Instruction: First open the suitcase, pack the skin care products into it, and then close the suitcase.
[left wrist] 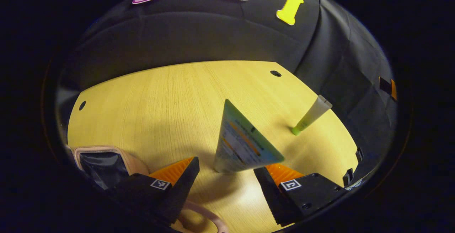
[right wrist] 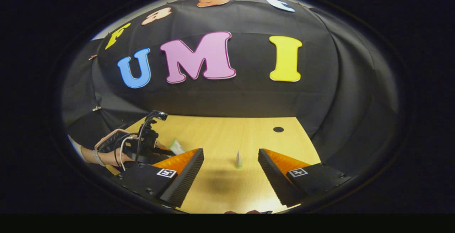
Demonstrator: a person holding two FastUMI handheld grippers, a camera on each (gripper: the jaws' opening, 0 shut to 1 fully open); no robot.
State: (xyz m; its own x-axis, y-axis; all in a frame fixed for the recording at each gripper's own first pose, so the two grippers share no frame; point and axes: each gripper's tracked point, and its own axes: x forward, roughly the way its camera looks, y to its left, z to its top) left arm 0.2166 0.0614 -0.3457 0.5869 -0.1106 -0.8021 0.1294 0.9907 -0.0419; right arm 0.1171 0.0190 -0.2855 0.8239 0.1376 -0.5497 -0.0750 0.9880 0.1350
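while the left gripper (left wrist: 225, 176) hangs spread wide over the wooden table (left wrist: 149, 101), a large tube (left wrist: 241, 144) stands cap-down between its fingers, untouched. a slim green tube (left wrist: 312, 115) stands well apart. the pink suitcase (left wrist: 103, 162) lies open at lower left. the right gripper (right wrist: 231, 169) is also spread, empty.

My left gripper view: low over wooden table (left wrist: 170, 101), tilted down, facing back wall, close to large standing tube (left wrist: 241, 144). My right gripper view: farther back, more level, facing same wall. Shared: table (right wrist: 227, 133), large tube (right wrist: 176, 146), slim green tube (left wrist: 311, 115) (right wrist: 239, 161). Right view also catches left gripper (right wrist: 149, 144).
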